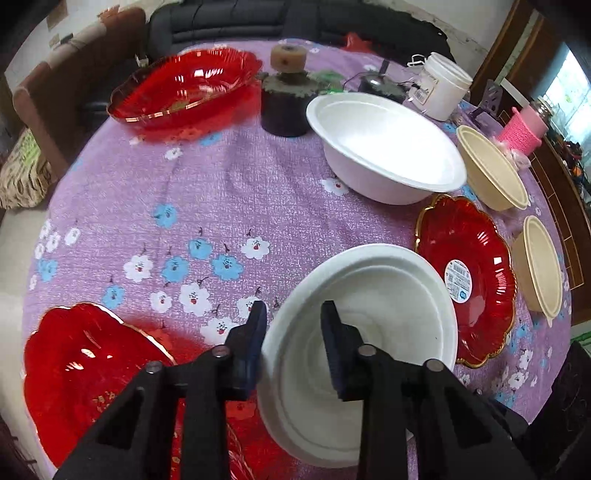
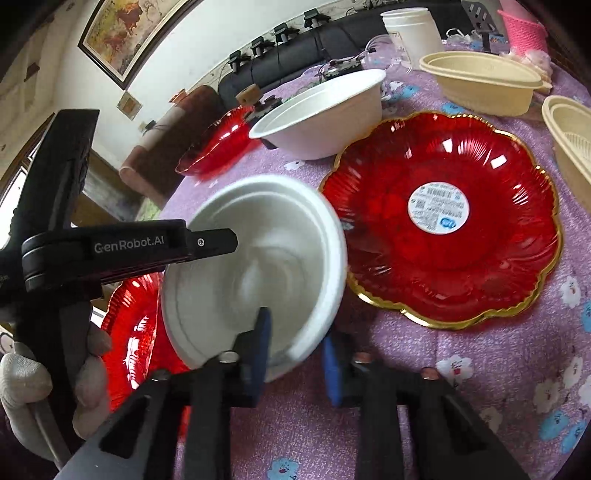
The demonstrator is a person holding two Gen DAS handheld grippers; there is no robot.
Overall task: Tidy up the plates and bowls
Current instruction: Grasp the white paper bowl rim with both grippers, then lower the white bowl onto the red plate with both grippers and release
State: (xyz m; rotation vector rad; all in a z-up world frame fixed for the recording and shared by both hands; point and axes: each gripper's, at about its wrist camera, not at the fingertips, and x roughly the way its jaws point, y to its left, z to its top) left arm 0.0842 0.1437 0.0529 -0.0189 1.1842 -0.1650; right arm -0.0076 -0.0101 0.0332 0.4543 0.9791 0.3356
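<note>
A white foam bowl (image 1: 369, 314) sits near the table's front edge; it also shows in the right wrist view (image 2: 258, 266), blurred. My left gripper (image 1: 293, 317) is open, its jaws straddling the bowl's near-left rim. My right gripper (image 2: 295, 332) is open, its jaws straddling the bowl's near-right rim. A second white bowl (image 1: 388, 147) stands farther back. Red plates lie at front left (image 1: 85, 365), back left (image 1: 184, 85) and right (image 1: 469, 280); the right one fills the right wrist view (image 2: 443, 218). Two beige bowls (image 1: 491, 170) (image 1: 539, 266) stand at the right edge.
A dark jar with a tan lid (image 1: 286, 96), a white tub (image 1: 443, 85) and a pink basket (image 1: 522, 129) stand at the back of the purple flowered tablecloth (image 1: 221, 192). A black sofa (image 1: 258, 18) is behind the table.
</note>
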